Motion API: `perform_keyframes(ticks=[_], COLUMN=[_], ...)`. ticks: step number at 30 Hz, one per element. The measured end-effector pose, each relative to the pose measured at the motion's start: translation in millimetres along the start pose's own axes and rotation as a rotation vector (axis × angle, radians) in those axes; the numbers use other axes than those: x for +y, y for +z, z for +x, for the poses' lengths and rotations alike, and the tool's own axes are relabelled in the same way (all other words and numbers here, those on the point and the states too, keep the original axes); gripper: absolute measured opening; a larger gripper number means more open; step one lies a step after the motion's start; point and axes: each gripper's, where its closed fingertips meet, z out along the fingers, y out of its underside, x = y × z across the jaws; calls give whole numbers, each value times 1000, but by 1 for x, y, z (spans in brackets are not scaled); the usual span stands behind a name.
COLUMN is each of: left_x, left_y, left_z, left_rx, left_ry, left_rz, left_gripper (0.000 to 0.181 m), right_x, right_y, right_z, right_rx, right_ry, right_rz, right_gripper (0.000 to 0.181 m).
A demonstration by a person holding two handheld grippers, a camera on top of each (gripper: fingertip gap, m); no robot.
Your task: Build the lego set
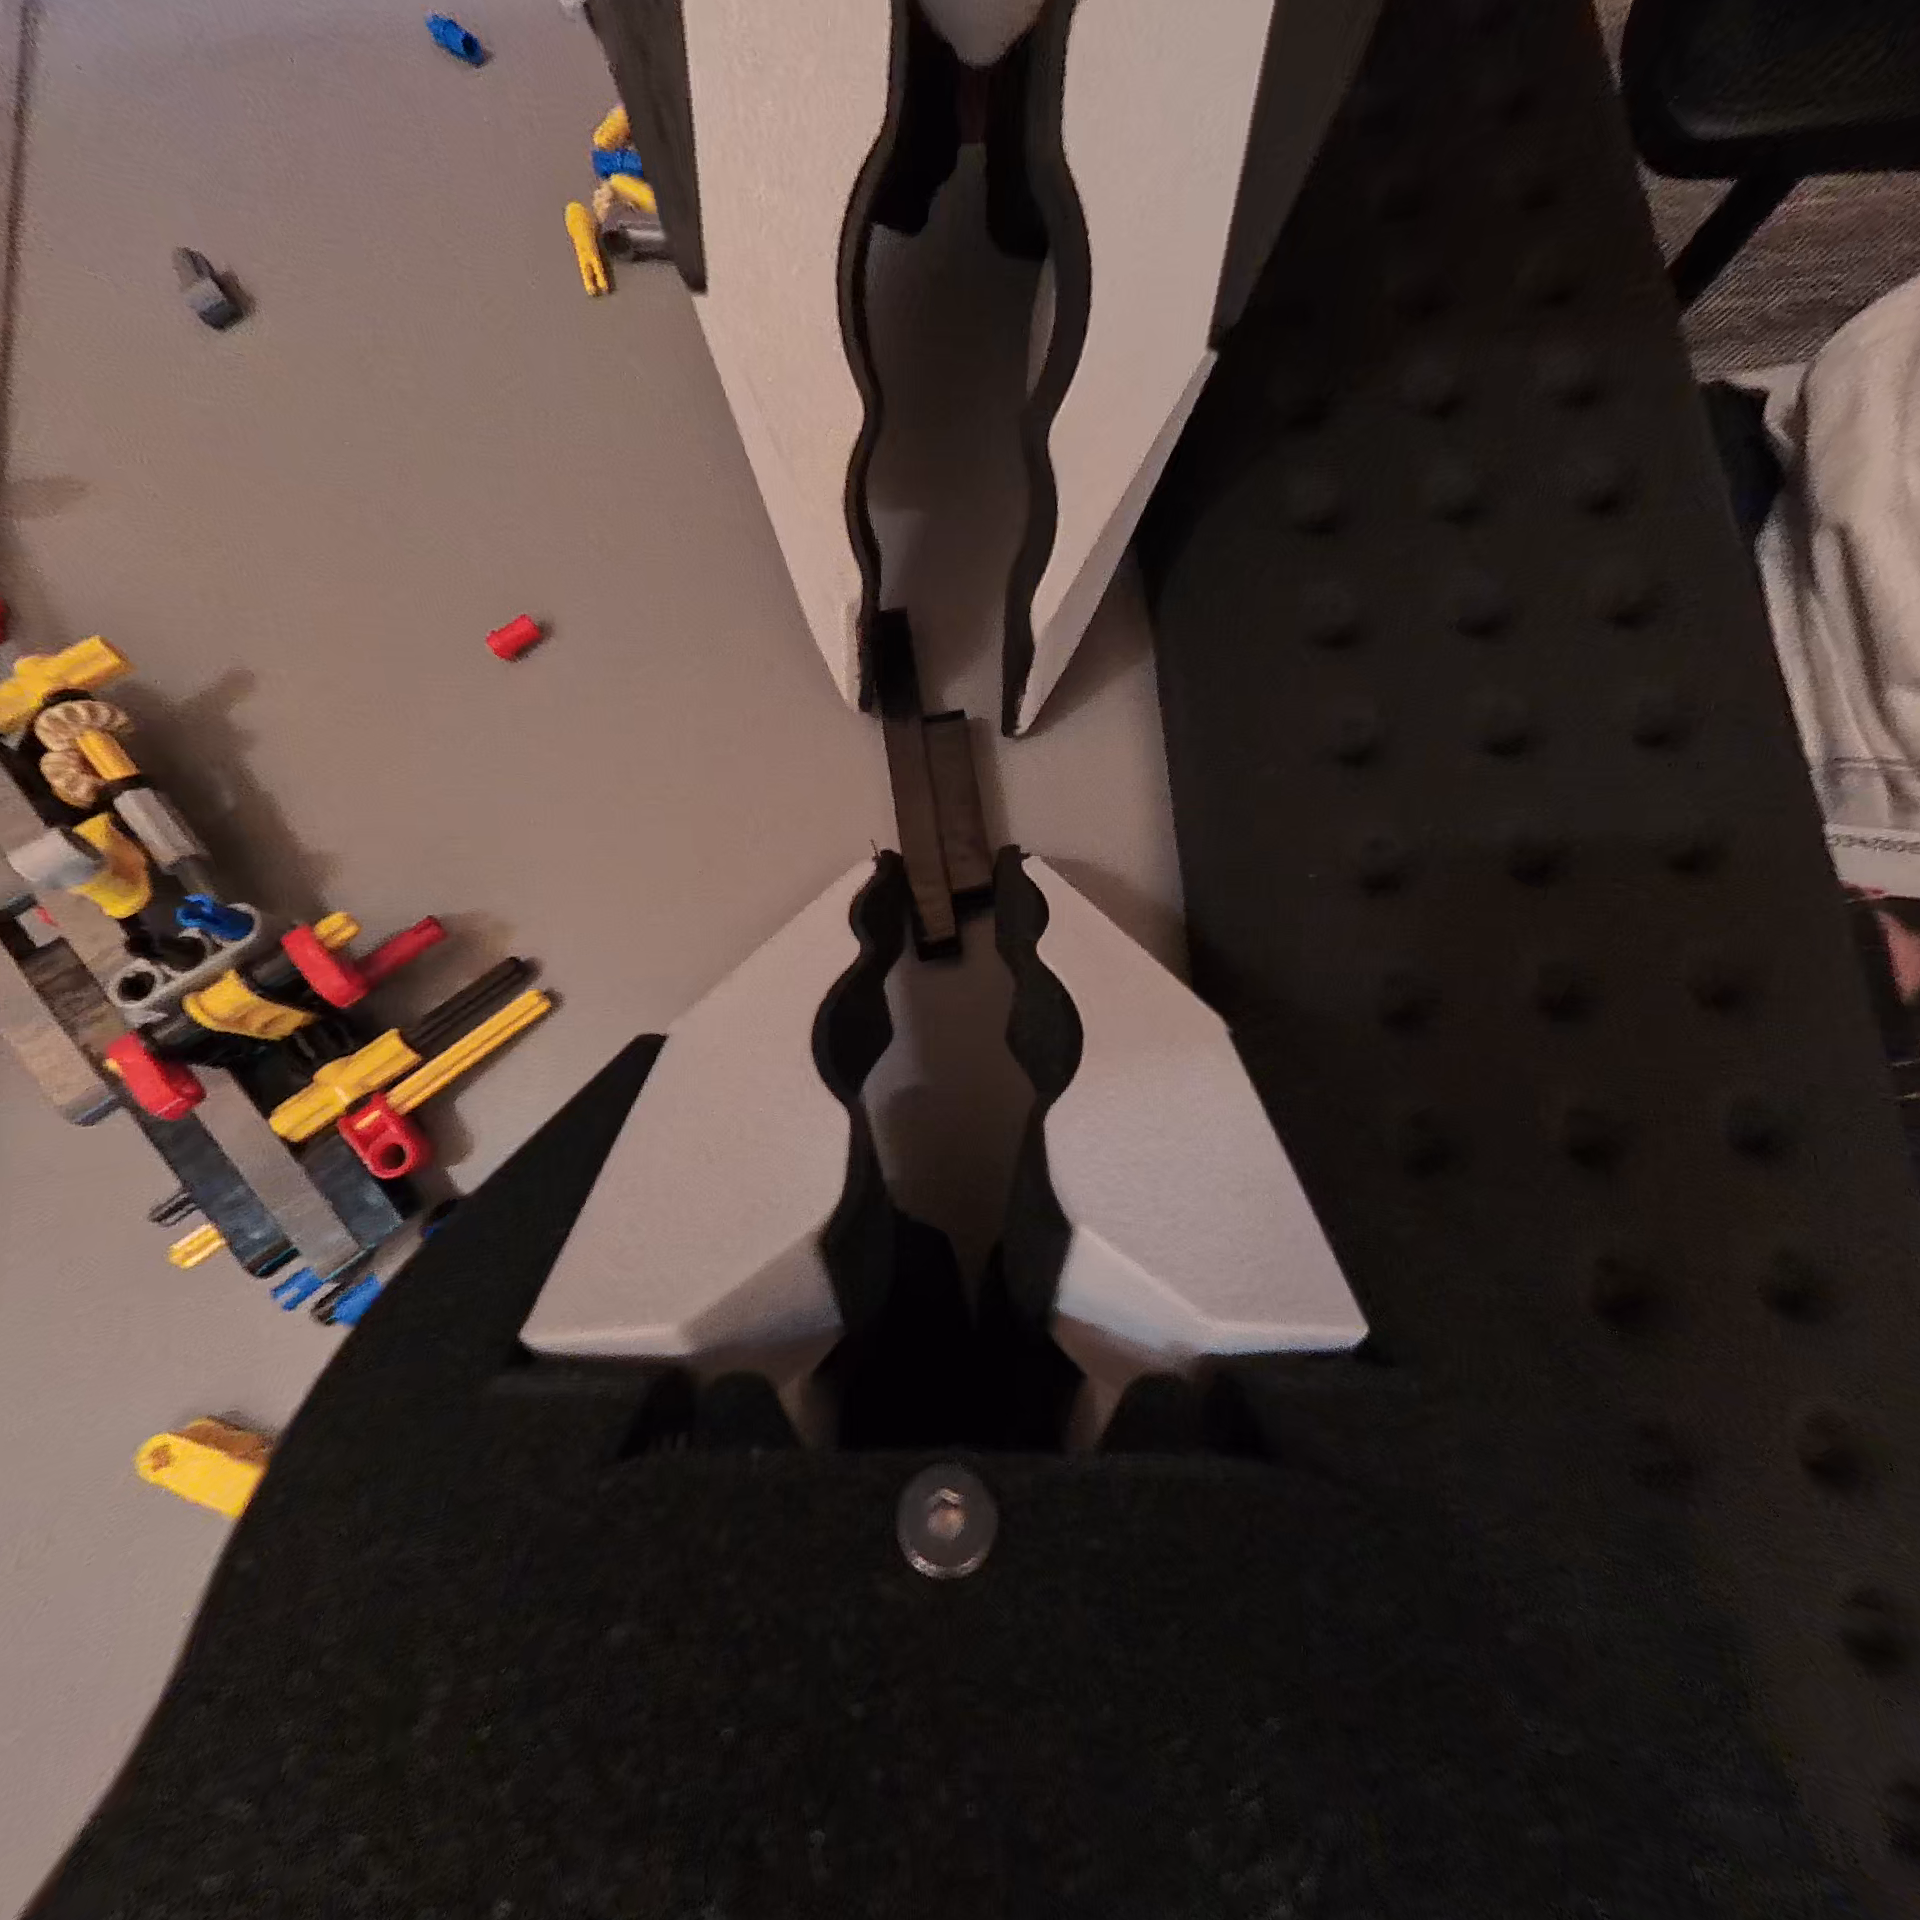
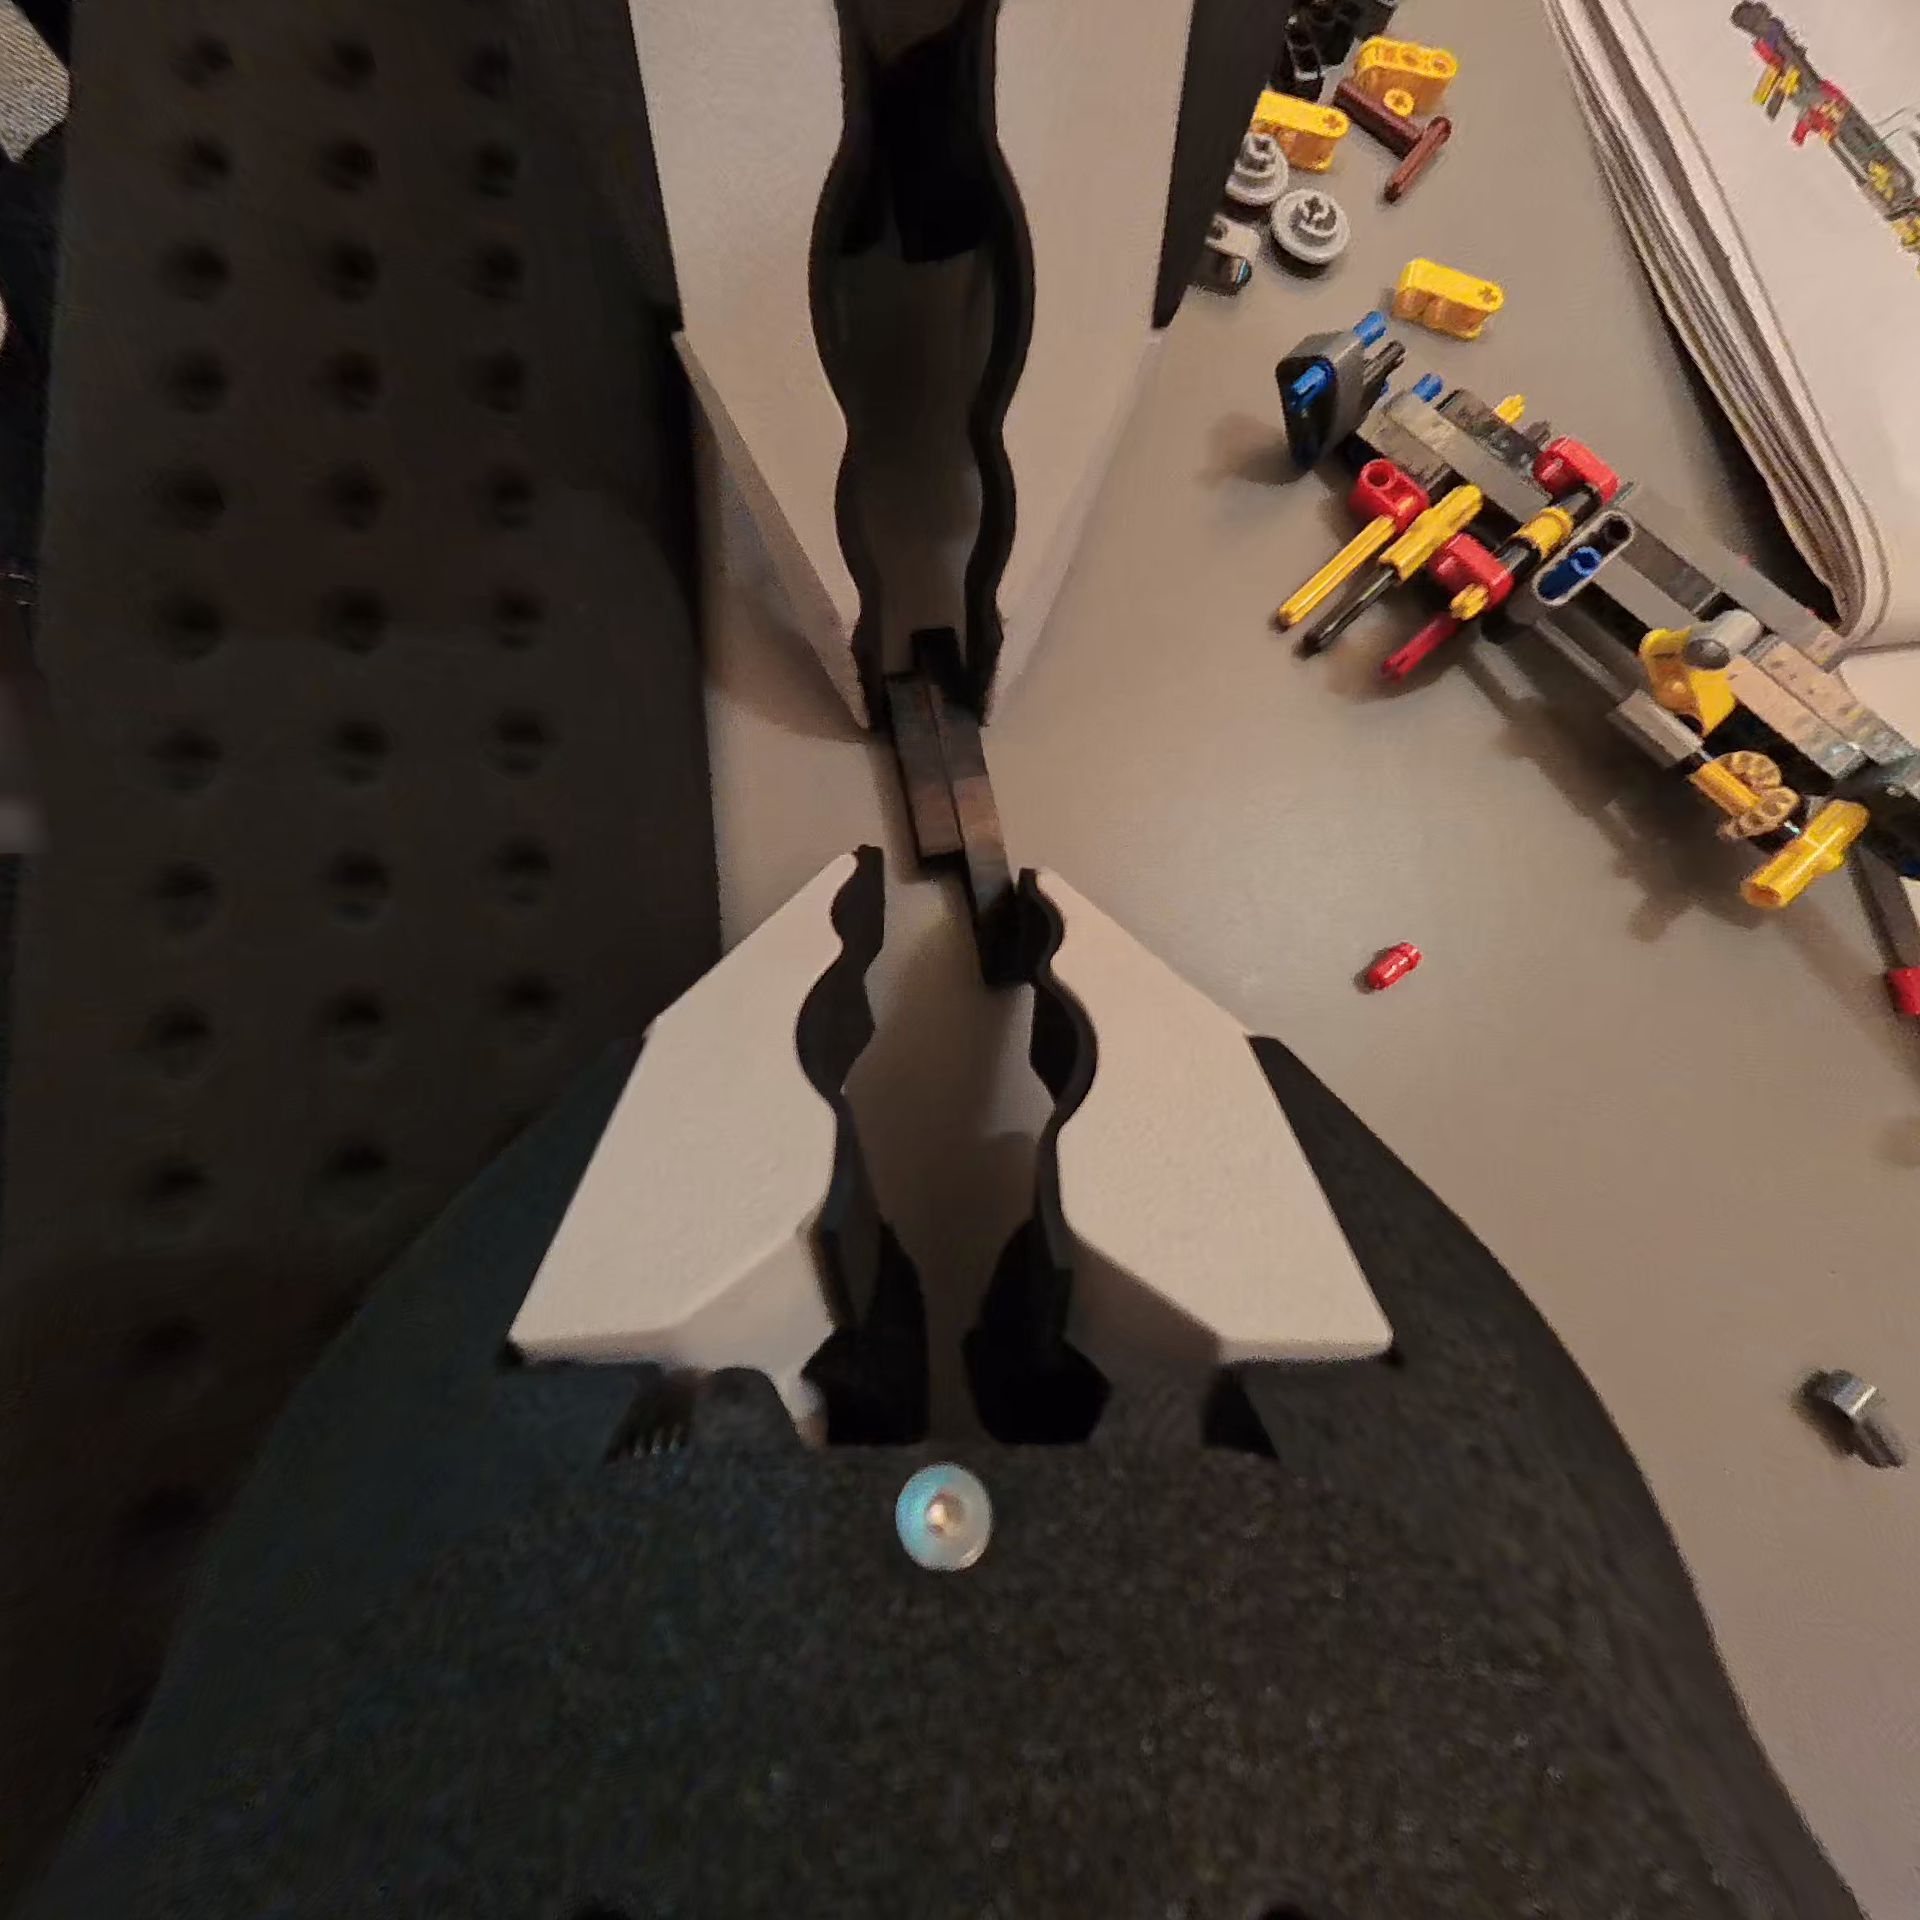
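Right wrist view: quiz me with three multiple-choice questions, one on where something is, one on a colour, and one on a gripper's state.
1. Where does the instruction booklet lie?
A on the floor
B on the table beside the partly built model
C under a gripper

2. What colour is the small loose pin between the model and the right gripper?
A blue
B yellow
C red

3. The right gripper is:
A shut on a black beam
B open and empty
C shut on a yellow axle

Answers:
1. B, its pages run along the model at upper right.
2. C, it shows plainly red.
3. A, the beam sits between its fingertips.
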Motion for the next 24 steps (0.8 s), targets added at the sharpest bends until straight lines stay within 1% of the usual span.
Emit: perform_keyframes(ticks=[3,5,7,9,11,13,14,16,18,21,24], left_x=[-1,-4,-5,-4,-6,-8,-10,-15,-19,-25,-29], left_y=[-1,-4,-10,-17,-24,-31,-35,-45,-54,-64,-67], left_z=[-7,-14,-28,-41,-51,-63,-68,-79,-88,-91,-90], left_rx=[-73,-147,-247,-324,-370,-428,-456,-516,-595,-709,-790], left_ry=[56,124,179,175,146,119,102,64,73,187,306], left_rz=[-4,-11,-23,-30,-6,24,45,84,102,95,65], left_gripper=[15,15,15,15,15,15,15,15,15,14,14], right_x=[-2,-3,-8,-15,-24,-25,-24,-28,-34,-42,-50], right_y=[2,2,-1,-9,-19,-29,-32,-36,-38,-40,-47], right_z=[6,15,28,40,54,71,78,84,85,84,83], right_rx=[20,78,152,196,211,240,237,181,129,64,28], right_ry=[1,-3,34,164,282,386,450,550,630,713,740], right_rz=[-7,3,45,119,227,323,350,414,479,547,613], right_gripper=[24,23,27,27,28,28,28,34,35,34,34])
